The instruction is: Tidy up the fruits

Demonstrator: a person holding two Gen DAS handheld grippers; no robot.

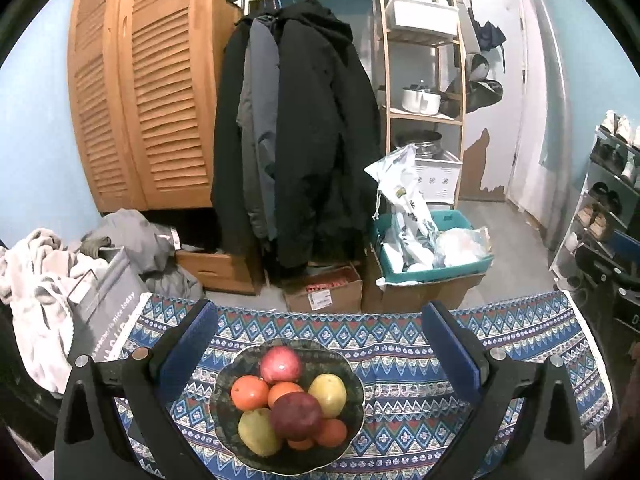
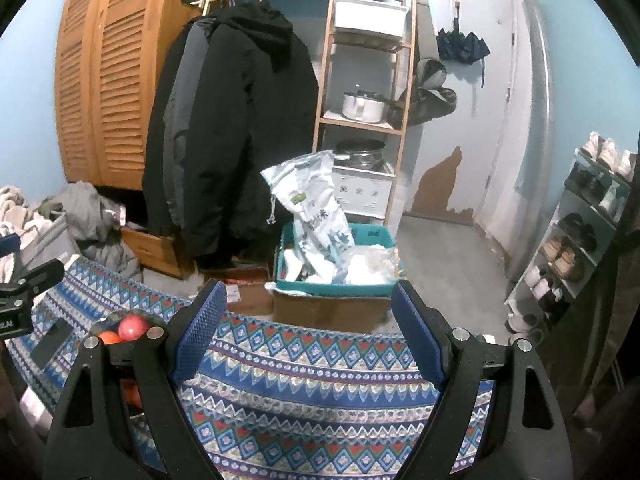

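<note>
A dark patterned bowl (image 1: 352,376) rests on the blue patterned tablecloth (image 1: 400,352). It holds a pink-red apple (image 1: 281,364), a dark red apple (image 1: 296,416), oranges (image 1: 249,392) and two yellow-green pears (image 1: 328,394). My left gripper (image 1: 320,344) hovers above and just behind the bowl, open, with nothing between its blue pads. In the right wrist view the bowl (image 2: 105,322) peeks out at the left behind a finger, showing the pink apple (image 2: 133,328) and an orange (image 2: 109,337). My right gripper (image 2: 310,332) stands open over bare cloth (image 2: 312,392), to the right of the bowl.
Past the table's far edge hang dark coats (image 1: 304,140) before a wooden louvred wardrobe (image 1: 144,92). Cardboard boxes (image 1: 324,292) and a teal bin (image 1: 432,248) of bags sit on the floor. Laundry (image 1: 40,280) lies left, a shoe rack (image 1: 608,200) right.
</note>
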